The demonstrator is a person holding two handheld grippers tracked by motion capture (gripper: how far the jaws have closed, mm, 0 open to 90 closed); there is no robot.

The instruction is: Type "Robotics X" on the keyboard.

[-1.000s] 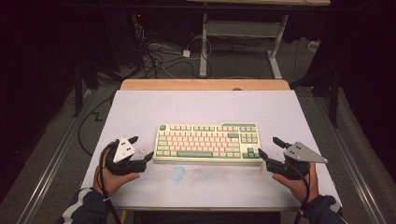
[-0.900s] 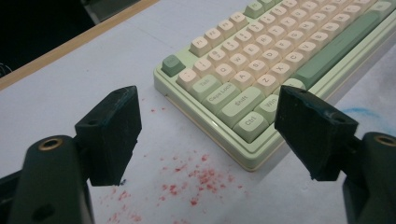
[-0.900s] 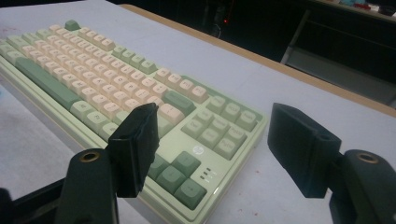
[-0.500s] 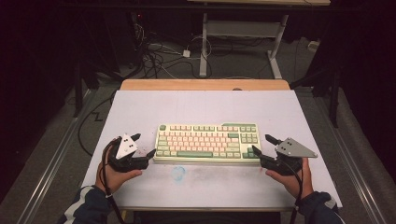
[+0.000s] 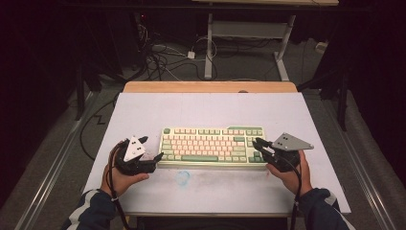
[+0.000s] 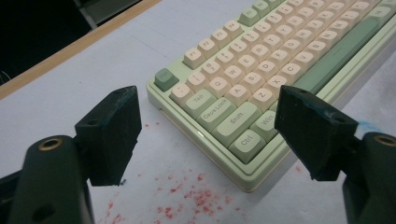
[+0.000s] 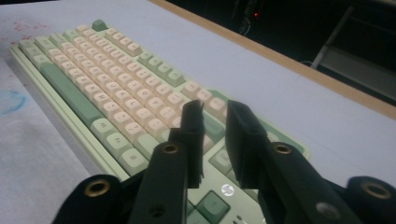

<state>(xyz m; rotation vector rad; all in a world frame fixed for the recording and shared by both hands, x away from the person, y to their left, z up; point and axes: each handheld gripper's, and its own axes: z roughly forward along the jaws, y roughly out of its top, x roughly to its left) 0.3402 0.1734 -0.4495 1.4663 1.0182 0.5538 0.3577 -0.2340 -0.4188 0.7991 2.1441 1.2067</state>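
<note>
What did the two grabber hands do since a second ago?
The right gripper slid inward and now sits over the right end of the keyboard, jaws nearly closed with a small gap. The left gripper edged in to the keyboard's left end, jaws wide open around its near corner. Nothing was grabbed or let go. The keyboard stayed where it was on the table.

A pale green keyboard (image 5: 213,145) with cream keys and darker green modifier keys is laid flat on the table. It is set lengthwise across the near middle, keys facing up.
</note>
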